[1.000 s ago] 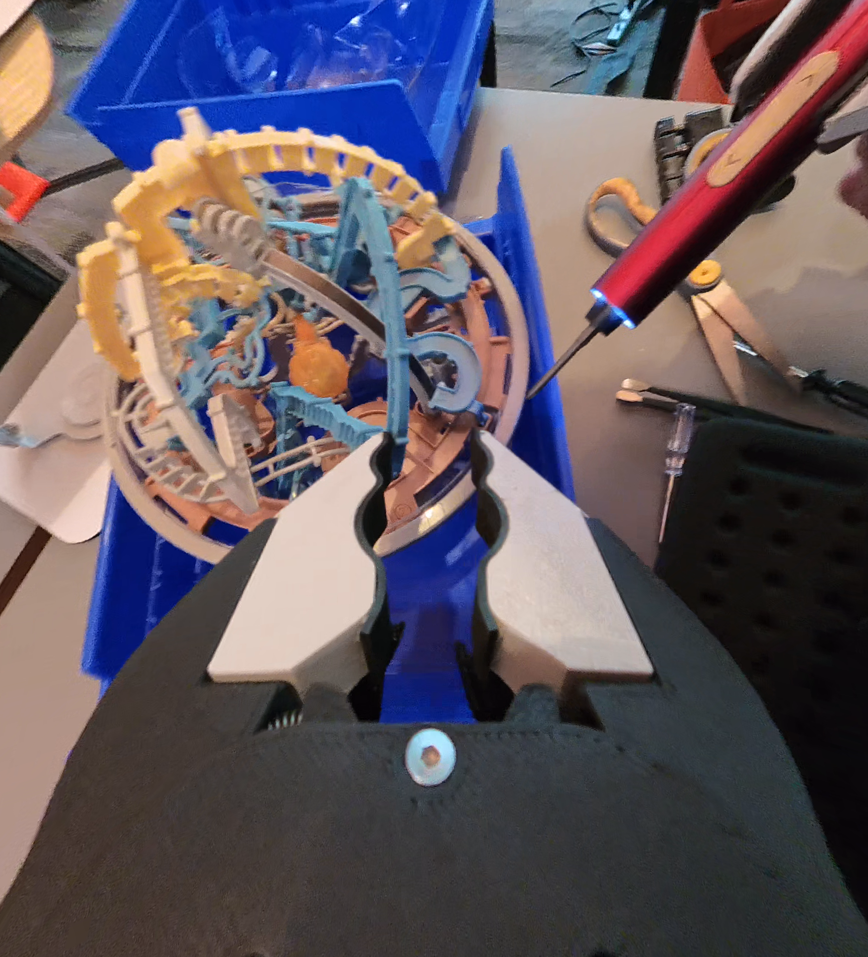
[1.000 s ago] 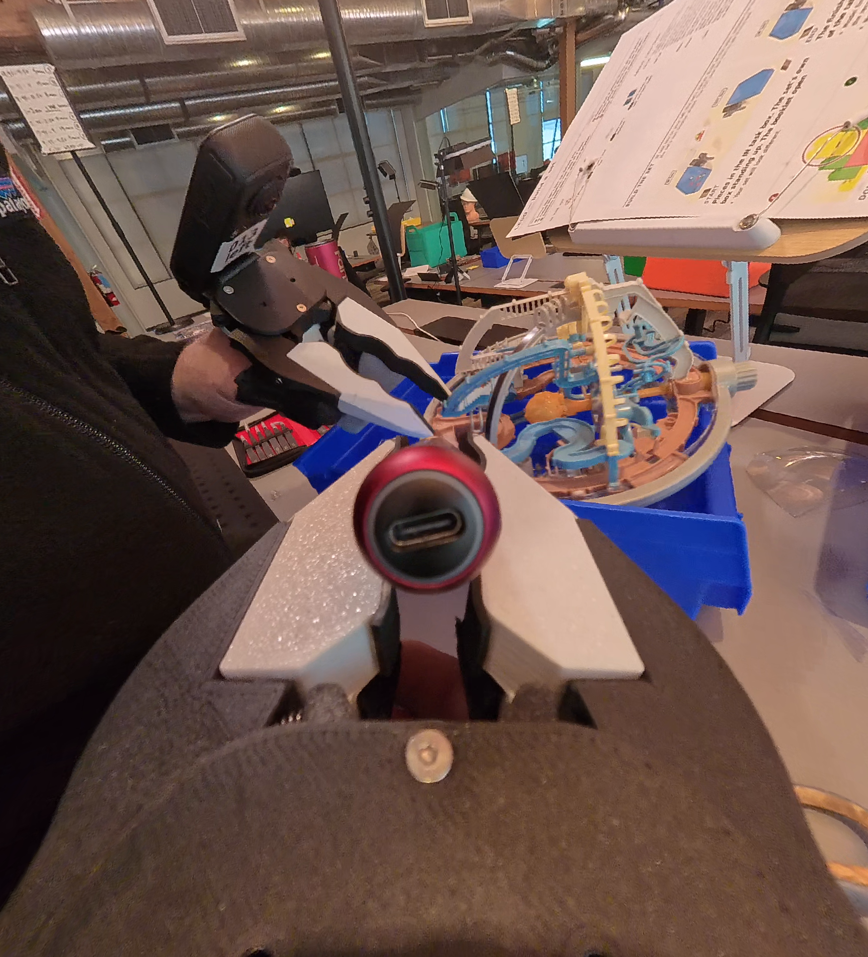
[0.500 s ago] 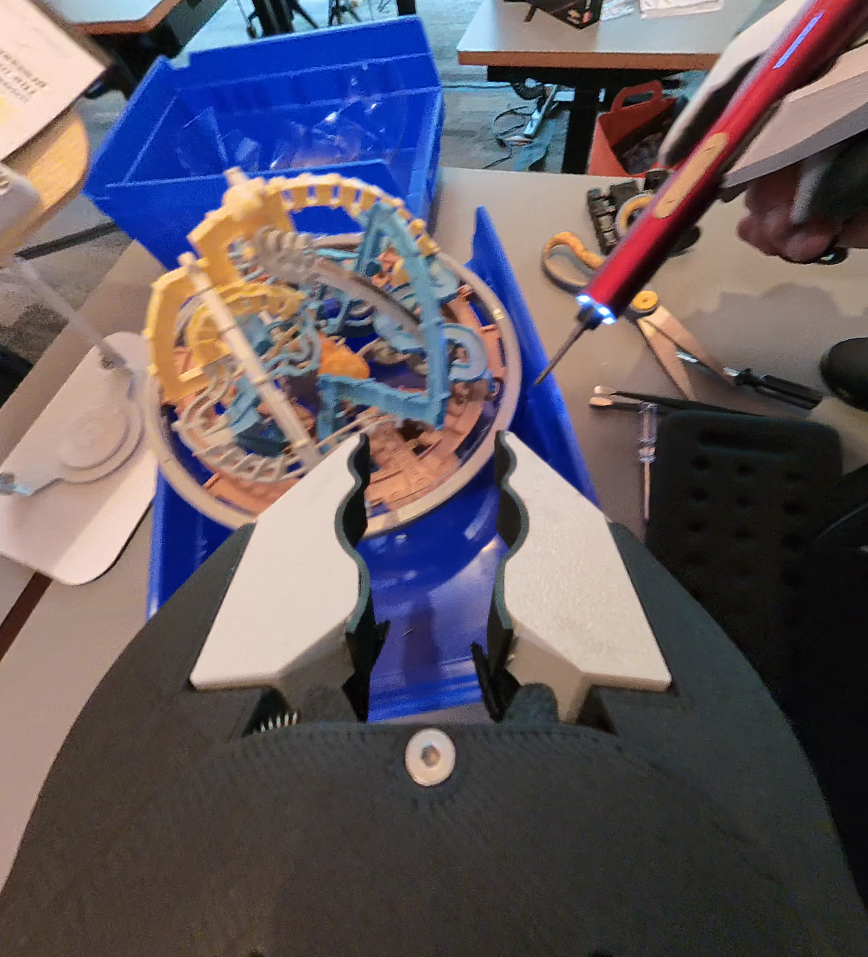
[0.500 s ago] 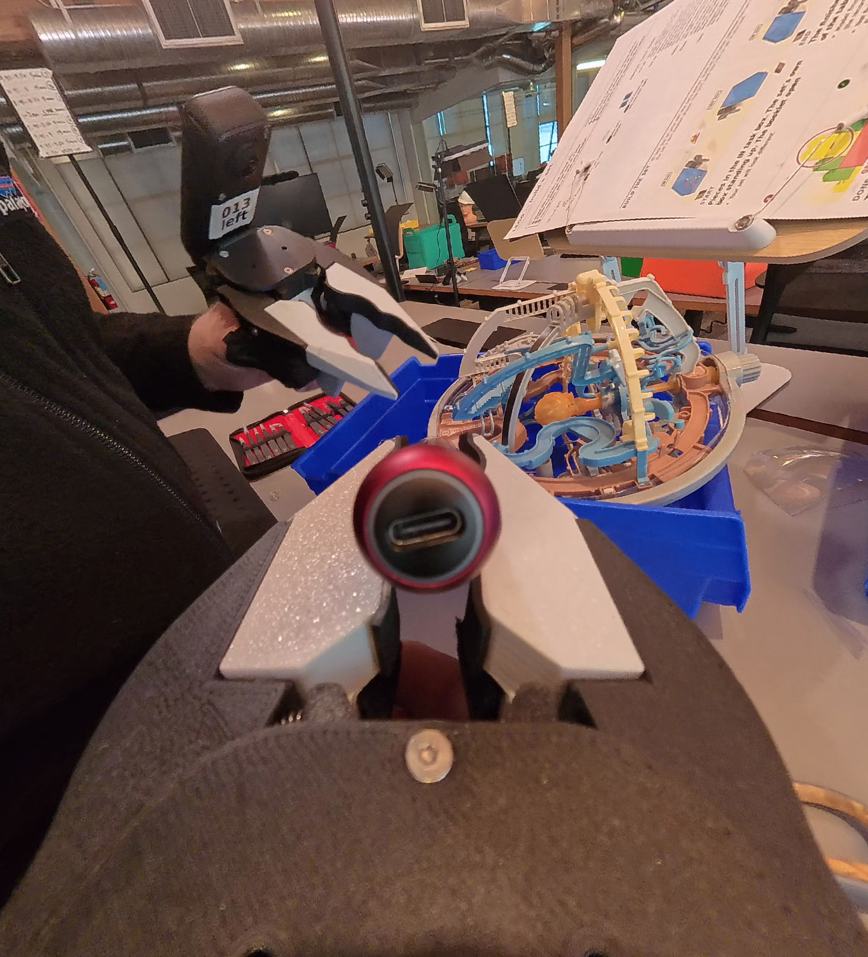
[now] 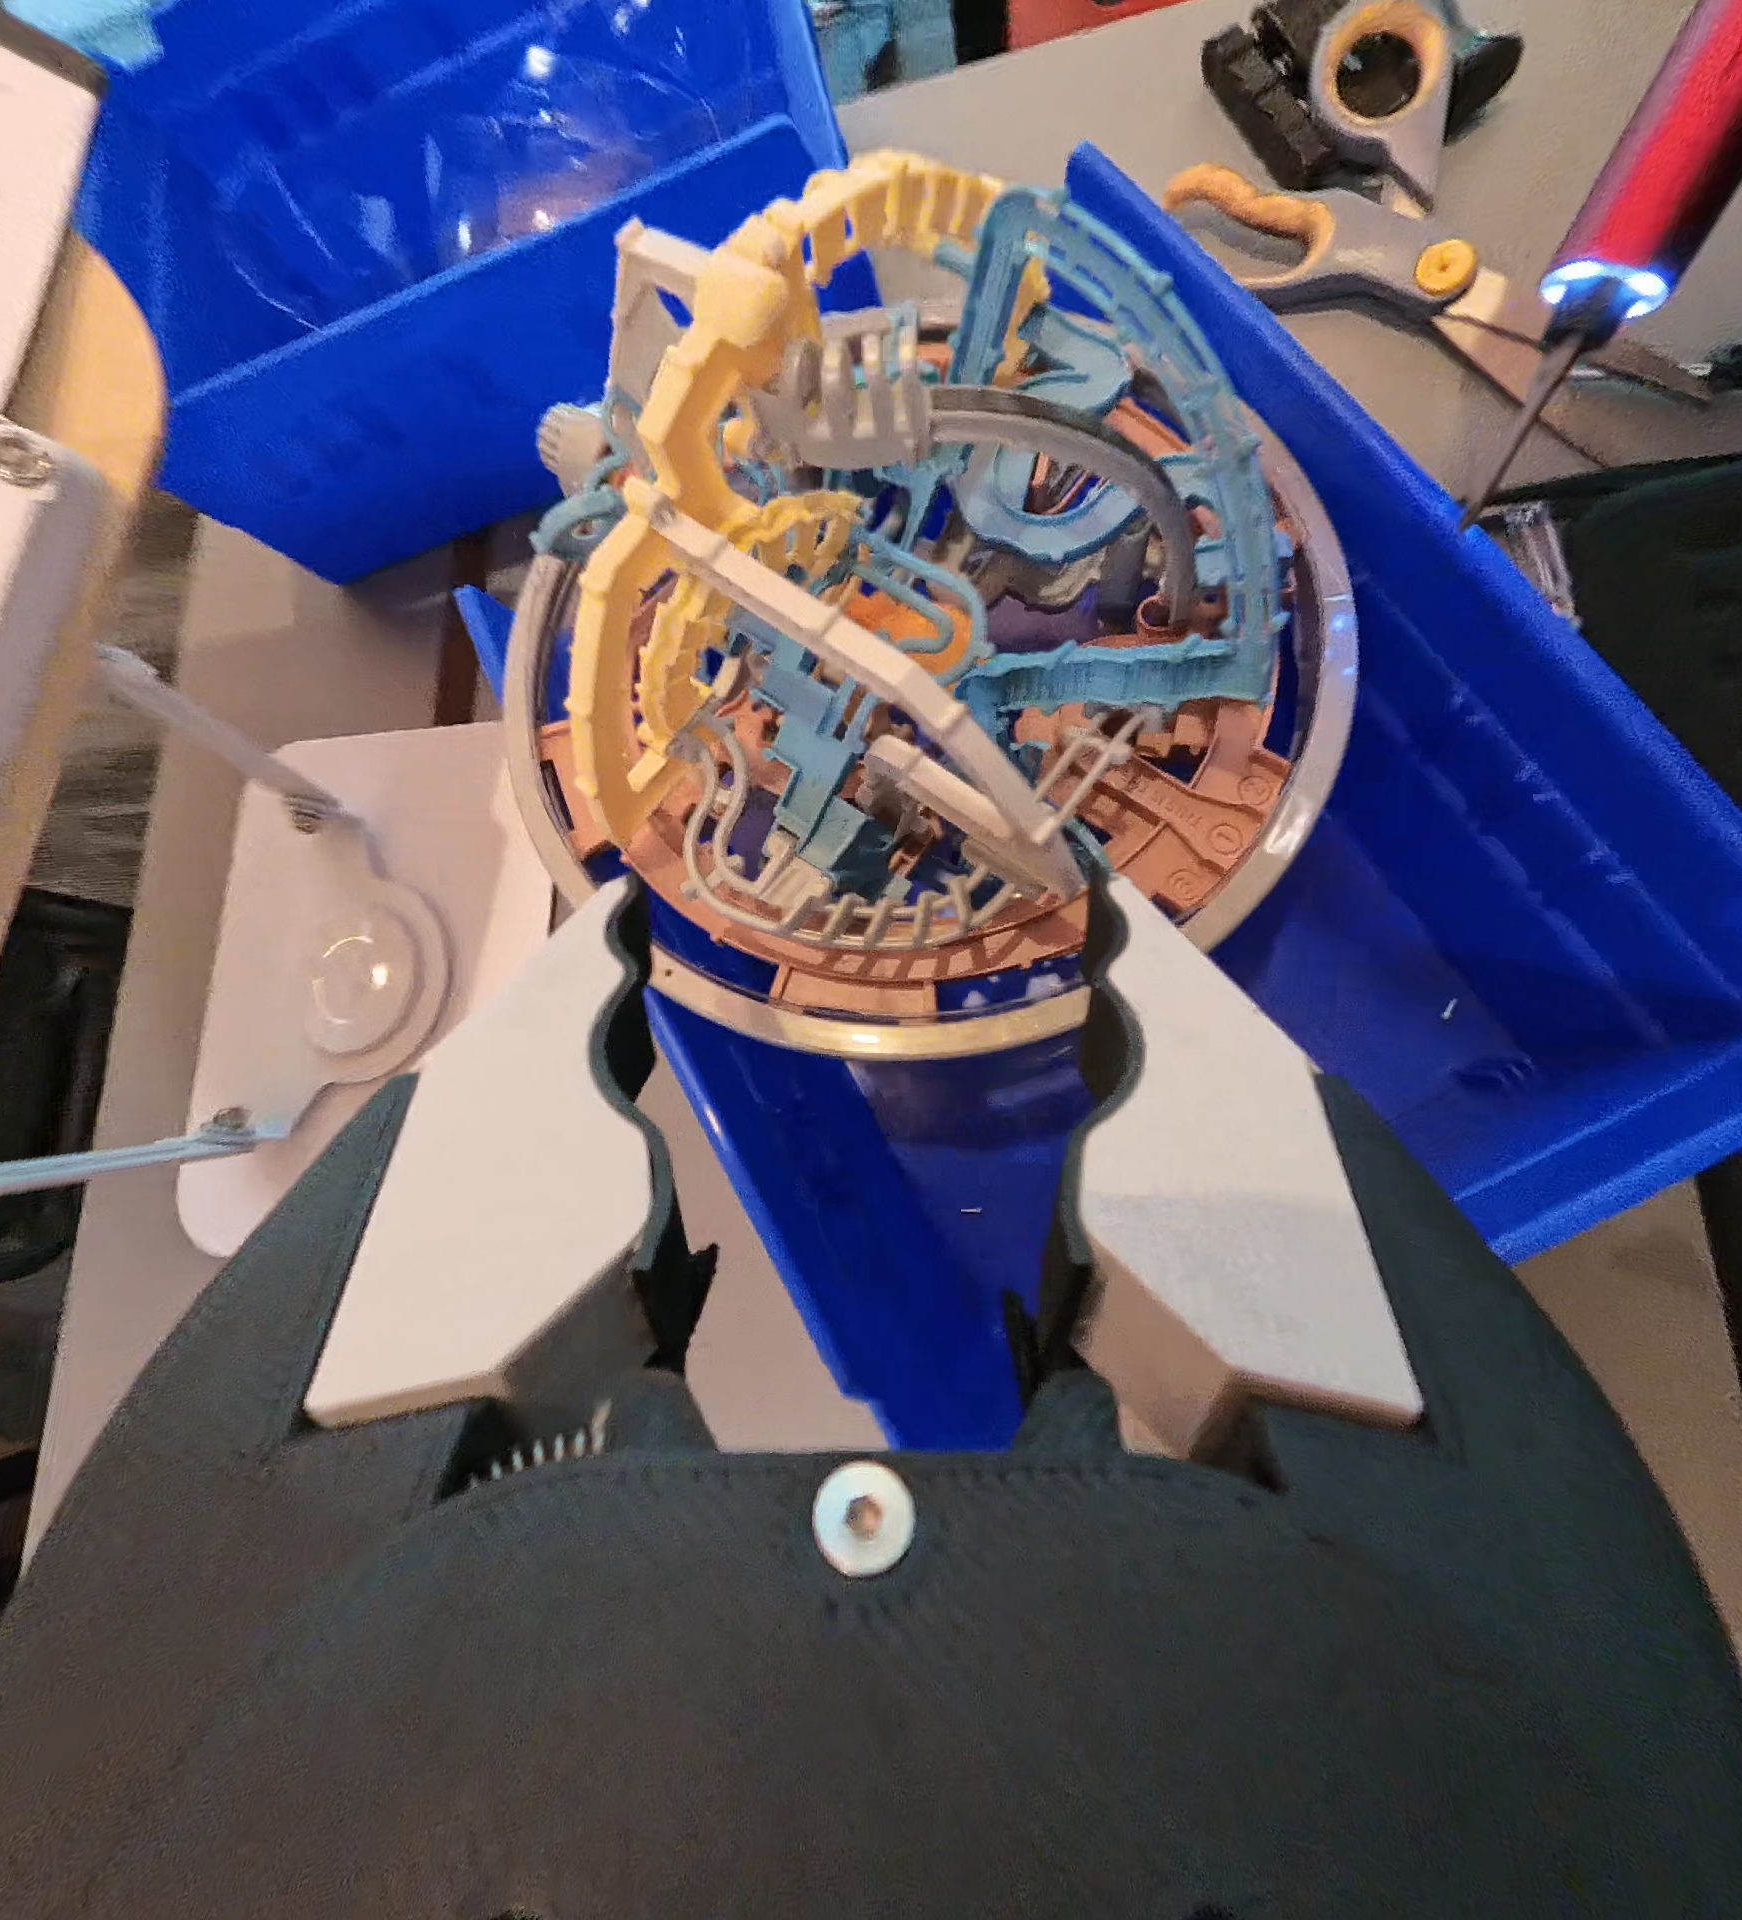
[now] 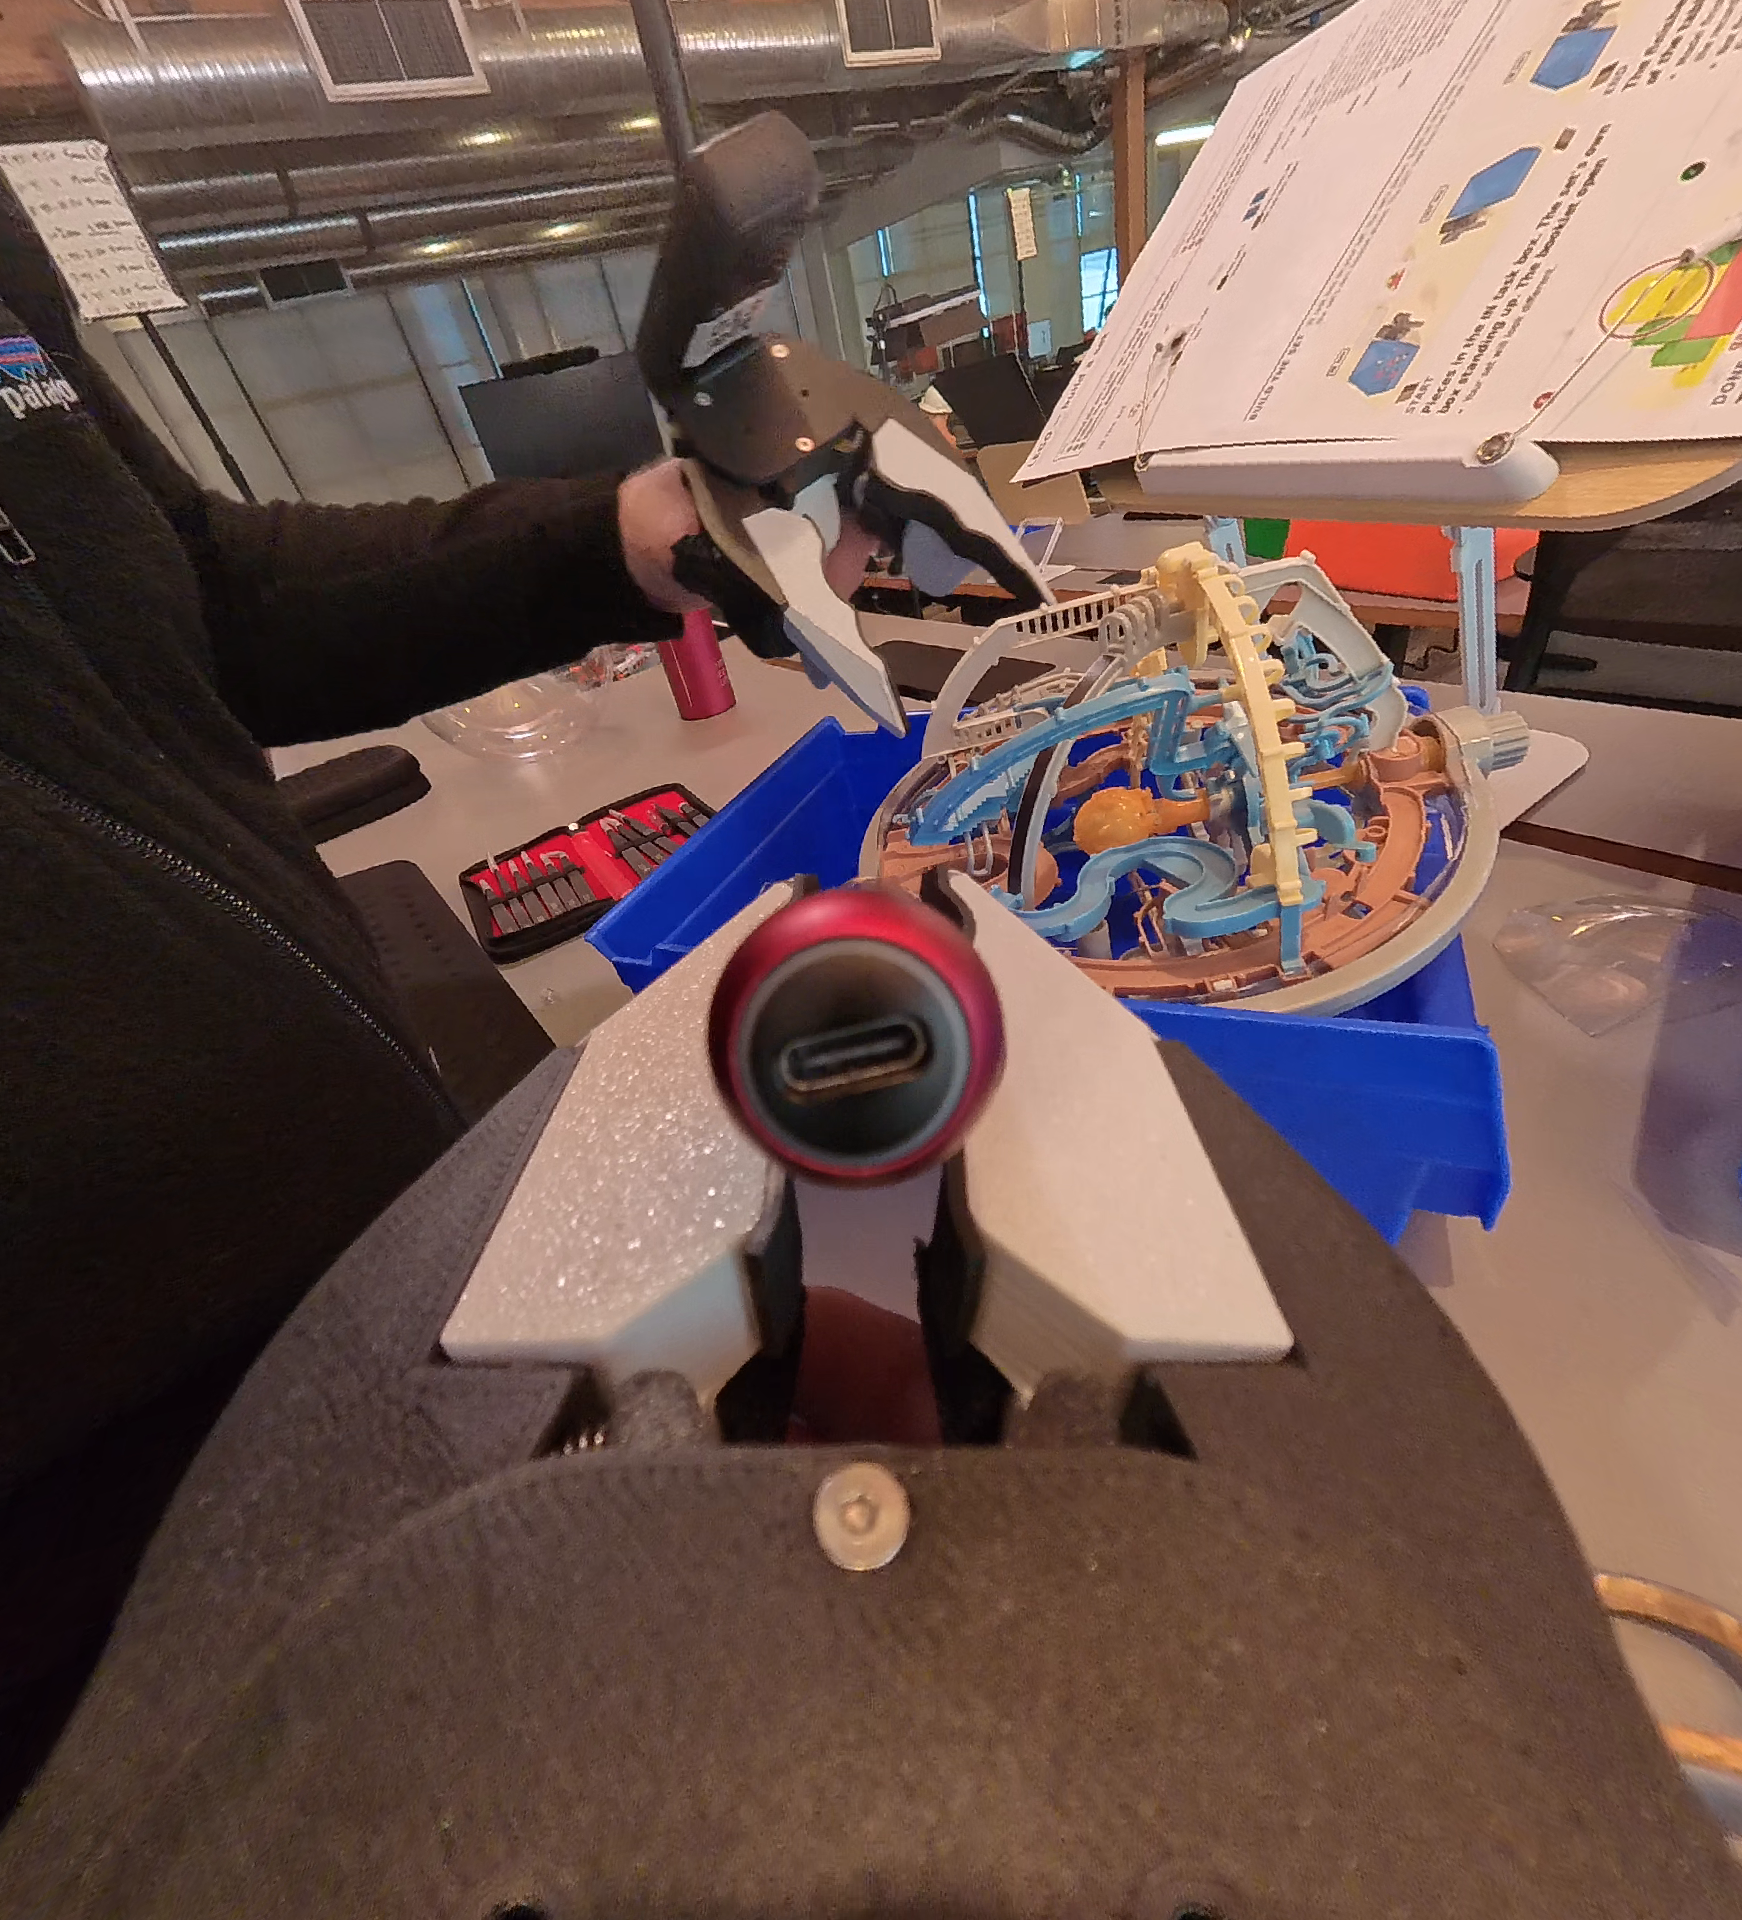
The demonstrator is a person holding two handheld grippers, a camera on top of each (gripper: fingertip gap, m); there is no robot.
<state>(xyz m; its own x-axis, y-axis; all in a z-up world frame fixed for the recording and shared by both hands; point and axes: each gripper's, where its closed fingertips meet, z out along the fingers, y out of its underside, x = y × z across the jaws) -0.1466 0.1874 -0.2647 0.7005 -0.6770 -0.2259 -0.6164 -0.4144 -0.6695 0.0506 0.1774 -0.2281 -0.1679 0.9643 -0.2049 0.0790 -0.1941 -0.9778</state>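
Note:
A half-open maze ball (image 5: pixel 908 644) of yellow, blue and brown plastic tracks inside a grey ring sits tilted in a blue bin (image 5: pixel 1532 831). My left gripper (image 5: pixel 862 904) is open wide and empty, its fingertips just short of the ring's near edge. In the right wrist view it (image 6: pixel 934 665) hangs above the maze ball's (image 6: pixel 1179 810) left side, pointing down. My right gripper (image 6: pixel 872 894) is shut on a red electric screwdriver (image 6: pixel 856 1039), seen end-on. The screwdriver's lit nose (image 5: pixel 1605 286) and thin bit hang right of the bin, apart from the maze.
A second blue bin (image 5: pixel 410 343) with a clear dome stands behind. A sheet on a stand (image 6: pixel 1469 260) overhangs the maze; its white base (image 5: pixel 347 935) lies left. Scissors (image 5: pixel 1262 229), a red-lined bit case (image 6: pixel 586 862), a black pad (image 5: pixel 1729 644) and a clear shell (image 6: pixel 1625 966) lie on the table. There is about 20 cm between the tips of the two grippers.
My left gripper has opened wider, risen and swung toward the maze ball, now pointing down at its near rim. My right gripper still holds the screwdriver, almost unmoved.

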